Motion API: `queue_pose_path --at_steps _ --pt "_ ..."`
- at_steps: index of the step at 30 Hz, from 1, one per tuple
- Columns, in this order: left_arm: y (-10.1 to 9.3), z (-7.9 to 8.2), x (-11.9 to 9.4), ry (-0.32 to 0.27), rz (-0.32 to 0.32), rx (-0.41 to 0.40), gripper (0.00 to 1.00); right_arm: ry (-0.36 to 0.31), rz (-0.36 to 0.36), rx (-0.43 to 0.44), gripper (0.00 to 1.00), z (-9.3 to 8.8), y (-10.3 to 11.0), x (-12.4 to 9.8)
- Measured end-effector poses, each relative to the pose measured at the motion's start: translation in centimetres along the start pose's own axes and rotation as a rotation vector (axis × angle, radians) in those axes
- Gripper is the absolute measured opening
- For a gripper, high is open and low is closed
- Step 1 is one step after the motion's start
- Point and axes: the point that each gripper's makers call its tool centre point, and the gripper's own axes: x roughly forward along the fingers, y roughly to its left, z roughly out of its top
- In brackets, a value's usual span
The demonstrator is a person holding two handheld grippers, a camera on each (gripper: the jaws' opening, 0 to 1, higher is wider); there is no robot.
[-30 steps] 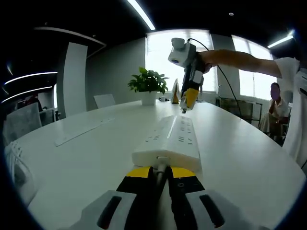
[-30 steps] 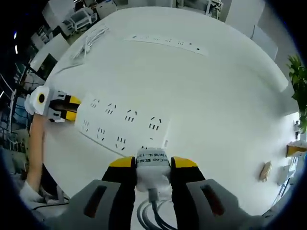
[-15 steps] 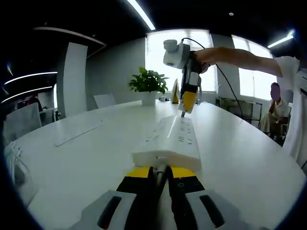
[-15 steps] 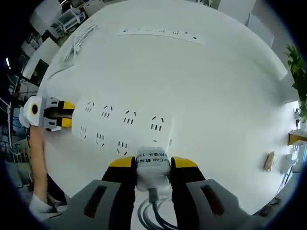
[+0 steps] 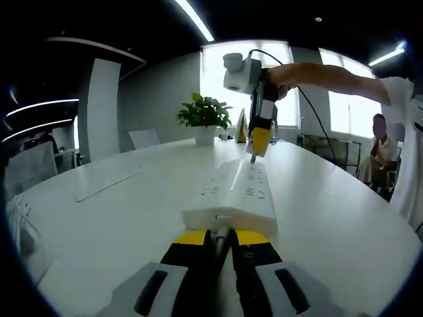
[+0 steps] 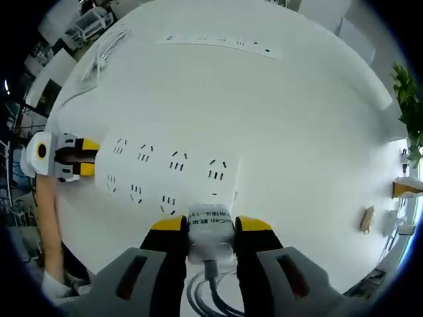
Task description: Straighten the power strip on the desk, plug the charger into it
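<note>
Claws split the work: the left claw (image 5: 223,239) pinches the near end of the flat white plastic power strip (image 5: 234,189) on the white surface (image 5: 119,218). The right claw (image 6: 209,228) grips a white block charger (image 6: 210,228) — poised just above the strip's far end.

Left gripper (image 5: 223,239): yellow-tipped black jaws on pale grey housings, each with a dark oval slot, bottom centre. Right gripper (image 6: 209,228): same build, bottom centre of its own view; also upper centre of the left gripper view, black cable trailing right. White short sleeve (image 5: 401,92), far right.
</note>
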Motion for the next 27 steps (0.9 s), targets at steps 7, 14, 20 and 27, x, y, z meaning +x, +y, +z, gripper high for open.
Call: queue_pose_path --at_steps 7,14,20,27 --pt "0.0 0.0 0.1 -0.001 0.001 0.001 0.16 -0.009 -0.021 0.053 0.27 0.7 0.0 0.3" --pt "-0.1 0.1 0.0 -0.001 0.001 0.002 0.16 -0.026 -0.044 0.080 0.27 1.6 -0.2 0.3" --pt "-0.1 0.1 0.0 -0.001 0.001 0.002 0.16 -0.047 -0.052 0.099 0.27 2.1 -0.3 0.3" --pt "-0.2 0.1 -0.1 -0.001 0.001 0.002 0.16 -0.082 -0.069 0.085 0.27 2.4 -0.4 0.5"
